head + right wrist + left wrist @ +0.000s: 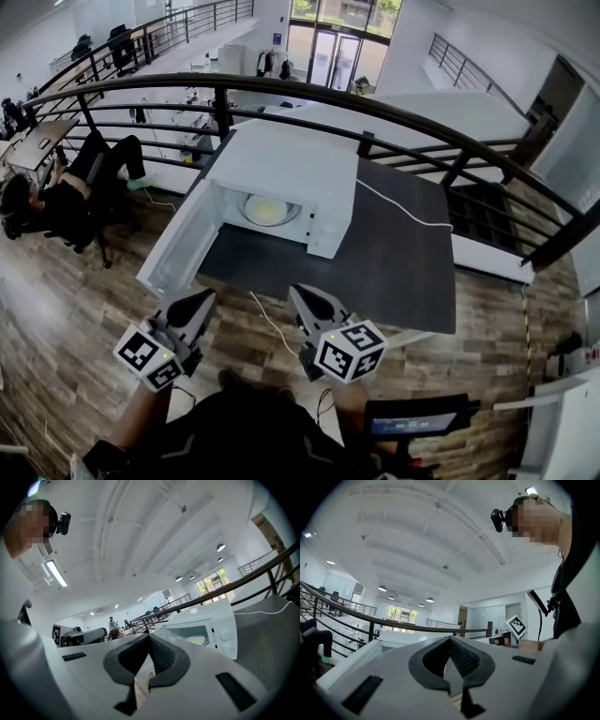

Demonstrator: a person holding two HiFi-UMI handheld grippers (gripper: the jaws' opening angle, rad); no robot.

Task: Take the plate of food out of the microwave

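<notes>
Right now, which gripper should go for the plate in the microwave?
Right. The right gripper faces the open microwave and sees the plate; the open door stands ahead of the left gripper.

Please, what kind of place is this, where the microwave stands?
Probably a mezzanine in an open-plan office or lab. A dark railing overlooks a lower floor with a desk and a seated person, and glass doors stand at the far end.

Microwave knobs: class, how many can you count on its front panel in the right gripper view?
2. On the microwave, on the control panel right of its open cavity: the upper knob and the lower knob beneath it. The panel shows fully; none seems hidden.
</notes>
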